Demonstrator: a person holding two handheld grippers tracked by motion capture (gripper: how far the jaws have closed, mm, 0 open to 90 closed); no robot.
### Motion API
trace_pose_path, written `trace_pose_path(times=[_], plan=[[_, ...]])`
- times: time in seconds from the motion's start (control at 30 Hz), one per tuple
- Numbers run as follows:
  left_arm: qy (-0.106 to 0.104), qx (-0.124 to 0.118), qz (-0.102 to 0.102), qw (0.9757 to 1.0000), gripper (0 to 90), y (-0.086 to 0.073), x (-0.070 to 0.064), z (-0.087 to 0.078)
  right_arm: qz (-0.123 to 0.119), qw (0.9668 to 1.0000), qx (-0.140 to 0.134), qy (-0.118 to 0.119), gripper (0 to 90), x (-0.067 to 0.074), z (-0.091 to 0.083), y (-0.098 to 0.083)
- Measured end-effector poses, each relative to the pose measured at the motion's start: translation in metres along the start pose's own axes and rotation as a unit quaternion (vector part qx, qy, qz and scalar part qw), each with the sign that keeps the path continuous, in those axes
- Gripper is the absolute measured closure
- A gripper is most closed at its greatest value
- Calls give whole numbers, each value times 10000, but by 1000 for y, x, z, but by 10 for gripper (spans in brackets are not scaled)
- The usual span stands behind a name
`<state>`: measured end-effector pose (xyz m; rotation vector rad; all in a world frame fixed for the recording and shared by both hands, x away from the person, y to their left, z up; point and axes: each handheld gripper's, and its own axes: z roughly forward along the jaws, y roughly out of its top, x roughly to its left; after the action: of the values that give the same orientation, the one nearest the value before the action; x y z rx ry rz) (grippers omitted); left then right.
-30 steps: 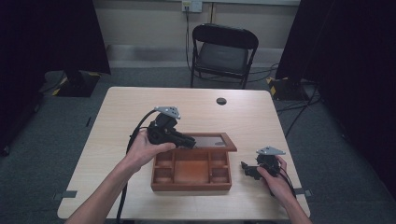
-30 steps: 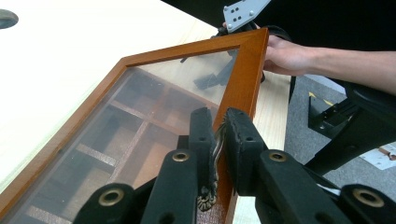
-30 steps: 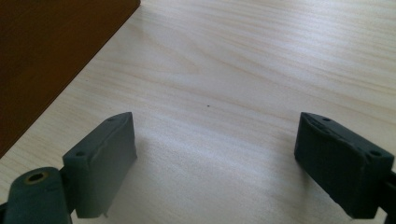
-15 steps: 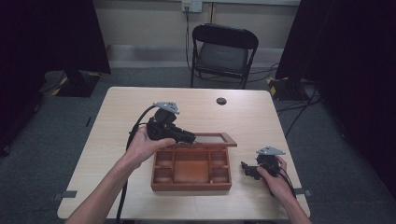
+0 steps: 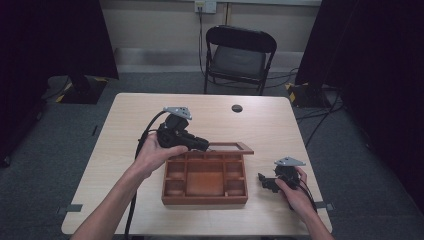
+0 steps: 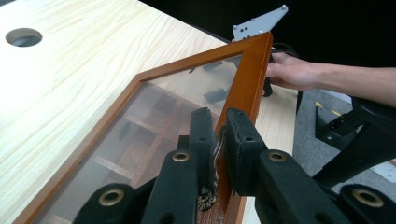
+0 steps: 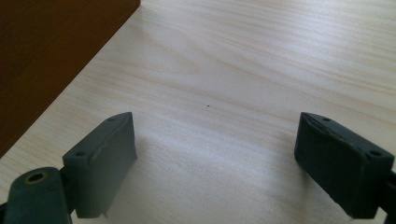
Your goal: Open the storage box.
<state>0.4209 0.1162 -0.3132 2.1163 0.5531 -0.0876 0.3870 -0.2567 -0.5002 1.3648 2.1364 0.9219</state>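
While the lid [image 6: 247,79] stands raised, left gripper [image 6: 218,140] jaws pinching its clasp [image 6: 215,149], right gripper [image 7: 215,163] jaws spread.

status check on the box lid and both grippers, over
Left gripper shut on the lid clasp, glass lid held raised over the wooden box. Right gripper open, resting on the table beside the box. Nothing in the way.

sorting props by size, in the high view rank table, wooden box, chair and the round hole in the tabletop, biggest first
1. table
2. chair, though it stands farther off
3. wooden box
4. round hole
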Motion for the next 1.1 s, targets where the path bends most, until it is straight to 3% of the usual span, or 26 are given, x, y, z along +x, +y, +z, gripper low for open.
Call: trace_pose_path(times=[0.2, 0.73, 1.1], plan=[[131, 6, -11, 9999, 816, 2, 0, 3, -1, 10000, 0, 1, 120, 0, 0, 0], [158, -7, 44, 9999, 821, 7, 4, 2, 1, 10000, -3, 2, 121, 0, 0, 0], [166, -101, -84, 9998, 822, 12, 9, -1, -4, 10000, -6, 2, 120, 0, 0, 0]])
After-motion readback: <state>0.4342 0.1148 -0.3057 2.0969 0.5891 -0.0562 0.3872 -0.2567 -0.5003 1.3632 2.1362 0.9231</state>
